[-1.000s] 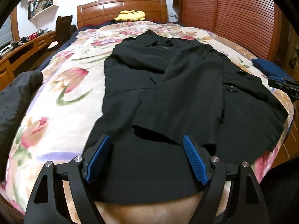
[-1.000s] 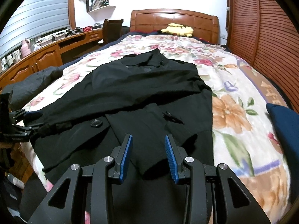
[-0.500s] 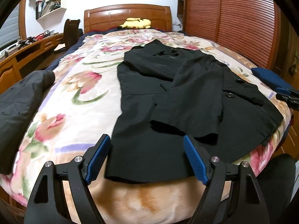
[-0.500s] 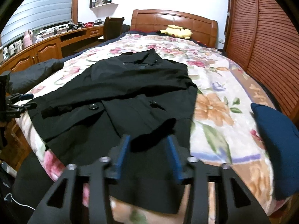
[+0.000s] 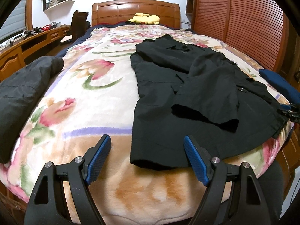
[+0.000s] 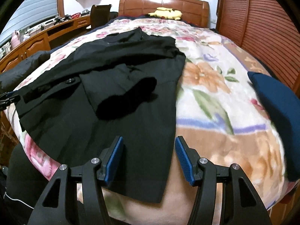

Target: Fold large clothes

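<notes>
A large black coat (image 5: pixel 187 93) lies flat on the floral bed cover (image 5: pixel 84 93), collar toward the headboard, both sleeves folded across its front. My left gripper (image 5: pixel 148 159) is open and empty, just short of the coat's lower left hem corner. In the right wrist view the coat (image 6: pixel 112 93) fills the left and middle. My right gripper (image 6: pixel 149 158) is open and empty, its jaws either side of the coat's lower right hem corner. Each gripper's tip shows at the other view's edge.
A dark padded jacket (image 5: pixel 24 90) lies at the bed's left edge. A folded blue garment (image 6: pixel 277 116) lies at the right edge. A yellow plush toy (image 5: pixel 144 18) sits by the wooden headboard (image 5: pixel 135 9). A wooden desk (image 5: pixel 28 45) runs along the left; a slatted wardrobe (image 5: pixel 243 18) stands on the right.
Both grippers have pulled back toward the foot of the bed, off the coat. The right gripper's jaws have opened wider. The coat has not moved.
</notes>
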